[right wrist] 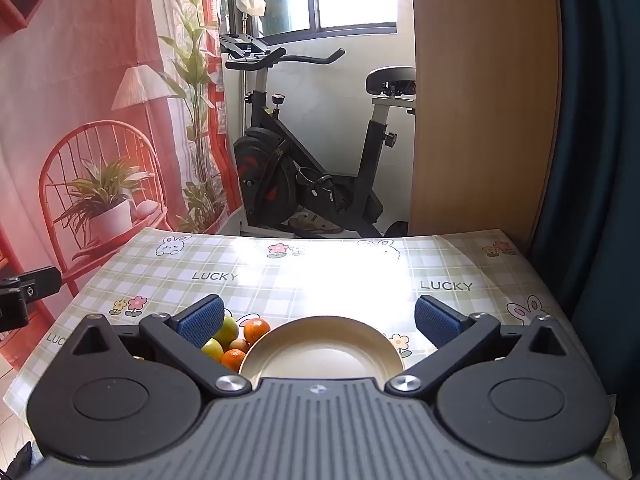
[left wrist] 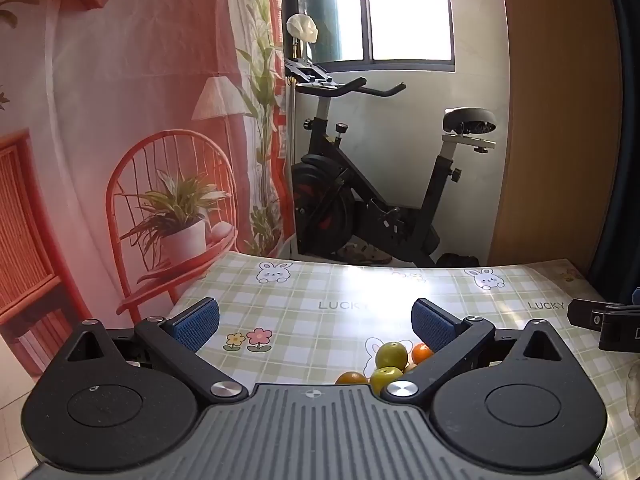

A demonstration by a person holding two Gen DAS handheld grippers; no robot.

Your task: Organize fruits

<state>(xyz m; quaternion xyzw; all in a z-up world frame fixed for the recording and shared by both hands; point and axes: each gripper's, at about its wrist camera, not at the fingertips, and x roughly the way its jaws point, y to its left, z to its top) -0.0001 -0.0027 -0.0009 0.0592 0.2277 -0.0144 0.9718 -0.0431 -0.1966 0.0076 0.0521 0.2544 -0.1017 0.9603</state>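
**Both grippers spread above the table, fruit heaped beside the plate**

Landmark: the cream plate (right wrist: 320,344), sitting on the checked tablecloth (right wrist: 320,276) near my edge of the table.

Left of the plate: my left gripper (left wrist: 316,324) hangs over the cloth, jaws wide apart, nothing between the blue pads (left wrist: 196,326). In the left wrist view the fruit pile (left wrist: 390,366) shows just under the right-hand finger: two green fruits and two oranges, packed together and partly hidden by the finger linkage.

Touching or just beside the plate's left rim: the same pile in the right wrist view. I count two oranges (right wrist: 257,329), two green fruits (right wrist: 213,349) and one smaller brownish fruit in the middle; whether more lie behind the finger I cannot tell.

Over the plate: my right gripper (right wrist: 320,320), jaws fully spread, holding nothing. The plate lies between its fingers and is bare.

Beyond the plate, past the table's far edge: an exercise bike (right wrist: 312,152).
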